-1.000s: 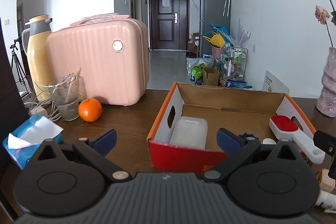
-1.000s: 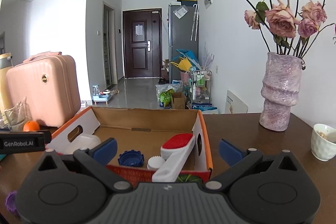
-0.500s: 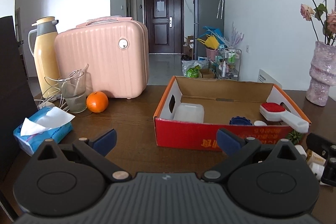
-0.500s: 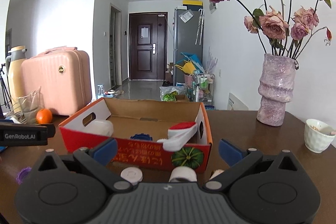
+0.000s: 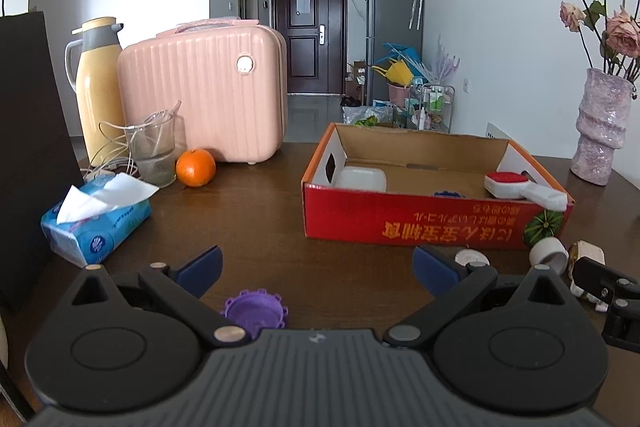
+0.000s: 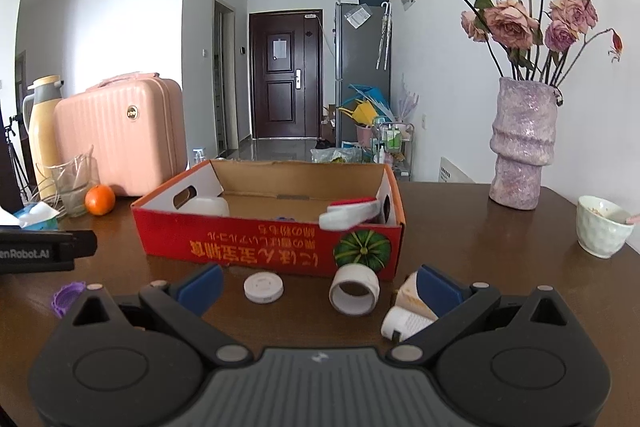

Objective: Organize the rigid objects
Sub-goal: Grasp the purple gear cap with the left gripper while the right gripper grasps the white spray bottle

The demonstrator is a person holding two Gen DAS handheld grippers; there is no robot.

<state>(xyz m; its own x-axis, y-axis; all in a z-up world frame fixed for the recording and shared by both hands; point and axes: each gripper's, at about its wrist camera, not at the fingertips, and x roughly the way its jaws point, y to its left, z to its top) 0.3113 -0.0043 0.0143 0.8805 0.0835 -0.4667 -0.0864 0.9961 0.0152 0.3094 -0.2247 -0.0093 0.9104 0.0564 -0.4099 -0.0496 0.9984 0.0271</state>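
A red cardboard box (image 5: 436, 223) (image 6: 268, 245) stands on the dark wooden table. It holds a white container (image 5: 360, 179), a blue cap (image 5: 449, 194) and a red-and-white brush (image 5: 524, 189) (image 6: 348, 213). In front of the box lie a white lid (image 6: 264, 287), a white ring (image 6: 354, 289) and a beige-white object (image 6: 408, 311). A purple cap (image 5: 256, 313) (image 6: 66, 297) lies at the near edge. My left gripper (image 5: 316, 269) is open just above the purple cap. My right gripper (image 6: 320, 285) is open, low over the lid and ring.
At the left stand a pink suitcase (image 5: 204, 95), a yellow thermos (image 5: 100, 91), a glass with cables (image 5: 154, 151), an orange (image 5: 195, 167) and a tissue pack (image 5: 96, 225). A vase of roses (image 6: 522, 151) and a white cup (image 6: 602, 227) stand at the right.
Both grippers have pulled back from over the box toward the near table edge. The purple cap, white lid, ring and beige object have come into view in front of the box.
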